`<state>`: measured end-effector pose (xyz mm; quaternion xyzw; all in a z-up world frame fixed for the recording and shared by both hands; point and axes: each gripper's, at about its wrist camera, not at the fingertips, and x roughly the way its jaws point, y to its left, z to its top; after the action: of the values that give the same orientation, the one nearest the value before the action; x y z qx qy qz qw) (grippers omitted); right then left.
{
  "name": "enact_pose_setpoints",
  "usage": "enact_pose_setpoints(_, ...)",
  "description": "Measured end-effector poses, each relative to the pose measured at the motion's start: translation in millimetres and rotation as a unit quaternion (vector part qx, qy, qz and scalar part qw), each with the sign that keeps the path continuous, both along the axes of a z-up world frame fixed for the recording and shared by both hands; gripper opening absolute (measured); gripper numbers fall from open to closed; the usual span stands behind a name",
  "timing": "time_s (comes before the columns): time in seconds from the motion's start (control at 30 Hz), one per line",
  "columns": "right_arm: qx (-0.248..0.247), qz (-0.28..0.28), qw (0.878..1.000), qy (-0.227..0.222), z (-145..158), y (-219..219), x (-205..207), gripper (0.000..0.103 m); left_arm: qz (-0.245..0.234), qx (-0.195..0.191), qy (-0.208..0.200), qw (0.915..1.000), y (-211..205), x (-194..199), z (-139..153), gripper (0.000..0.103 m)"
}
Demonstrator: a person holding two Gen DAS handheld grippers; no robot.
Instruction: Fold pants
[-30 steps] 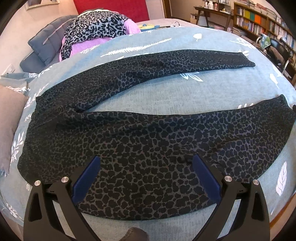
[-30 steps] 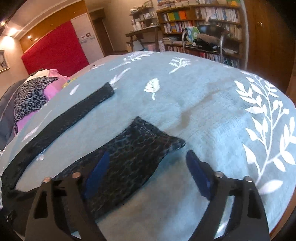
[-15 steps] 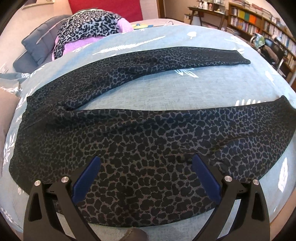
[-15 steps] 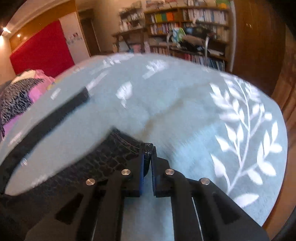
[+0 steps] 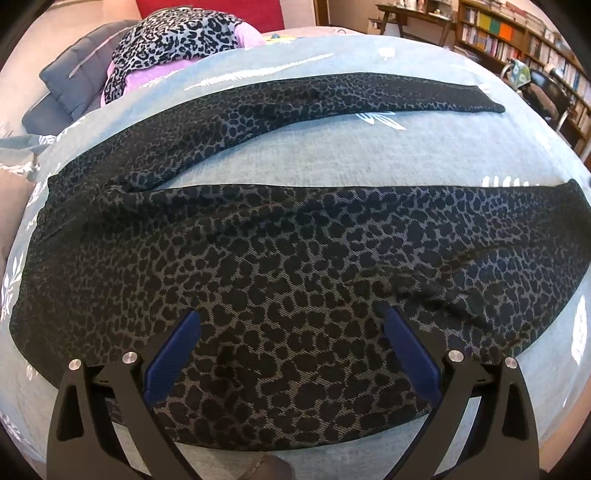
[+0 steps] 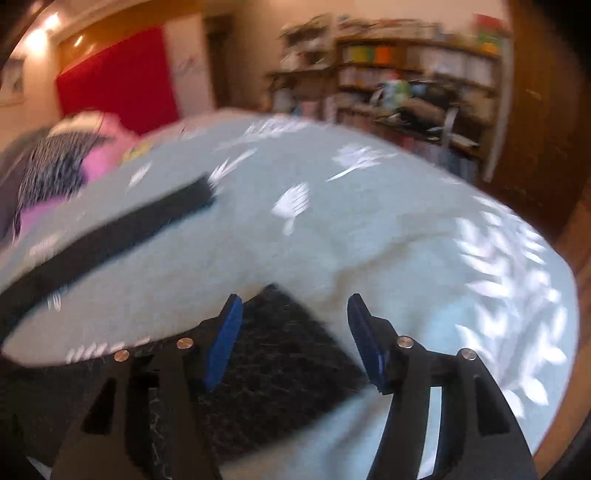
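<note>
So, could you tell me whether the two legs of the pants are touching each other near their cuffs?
Apart. The left wrist view shows a bare strip of bedspread between the far leg and near leg.

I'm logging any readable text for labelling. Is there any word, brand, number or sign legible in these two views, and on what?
None can be read.
Book spines on the bookshelf: too small.
The same shelves in the right wrist view: blurred.
Leopard-print pants and bedspread: pattern only, no label showing.

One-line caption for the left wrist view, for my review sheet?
Open left gripper hovers over leopard-print pants spread flat, legs apart, on a blue leaf-patterned bedspread.
</note>
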<state>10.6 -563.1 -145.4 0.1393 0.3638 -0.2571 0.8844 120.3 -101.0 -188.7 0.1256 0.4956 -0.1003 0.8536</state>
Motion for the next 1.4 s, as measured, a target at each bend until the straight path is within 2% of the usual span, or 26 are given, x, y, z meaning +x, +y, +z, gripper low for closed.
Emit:
enact_pose_setpoints(0.07,0.007,0.017,0.999,0.030,-13,0,17,0.061,-0.002,0.002,-0.001,1.0000,-2,-2,1,0.098)
enact_pose_setpoints(0.13,-0.011,-0.003,0.997,0.081,-27,-5,30,0.061,0.002,0.002,0.002,1.0000,1,0,-1,0.098)
enact_pose_setpoints(0.17,-0.013,-0.009,0.996,0.089,-31,-7,30,0.061,0.006,0.000,0.005,1.0000,2,1,-2,0.098)
enact_pose_setpoints(0.27,-0.021,-0.024,0.995,0.092,-36,-20,32,0.060,0.017,-0.014,0.017,0.9996,12,5,-8,0.098)
enact_pose_setpoints(0.4,-0.048,-0.025,0.992,0.111,-40,-16,41,0.060,0.023,-0.064,0.033,0.9971,29,8,-15,0.098)
enact_pose_setpoints(0.5,-0.055,-0.040,0.992,0.110,-36,-12,40,0.060,0.010,-0.067,0.031,0.9972,33,5,-16,0.098)
enact_pose_setpoints(0.57,-0.057,-0.052,0.993,0.091,-26,-2,30,0.060,0.004,-0.064,0.029,0.9975,34,3,-17,0.098)
enact_pose_setpoints(0.67,-0.059,-0.032,0.996,0.052,-6,27,19,0.062,0.002,-0.070,0.033,0.9970,37,3,-14,0.098)
enact_pose_setpoints(0.73,-0.056,0.011,0.998,0.038,3,59,19,0.062,0.006,-0.083,0.031,0.9960,44,1,-9,0.098)
enact_pose_setpoints(0.87,-0.034,0.075,0.996,0.025,9,110,21,0.063,0.017,-0.087,-0.009,0.9960,65,-5,14,0.098)
enact_pose_setpoints(0.97,-0.007,0.111,0.994,0.024,4,146,29,0.063,0.036,-0.080,-0.030,0.9957,88,-8,24,0.098)
enact_pose_setpoints(1.07,-0.005,0.148,0.989,0.024,1,182,32,0.063,0.071,-0.081,-0.036,0.9936,125,-8,27,0.098)
enact_pose_setpoints(1.27,0.024,0.173,0.984,0.030,-5,234,33,0.064,0.134,-0.079,-0.040,0.9870,191,-14,30,0.098)
enact_pose_setpoints(1.4,0.023,0.195,0.979,0.049,-16,256,29,0.065,0.168,-0.067,-0.037,0.9828,224,-19,23,0.098)
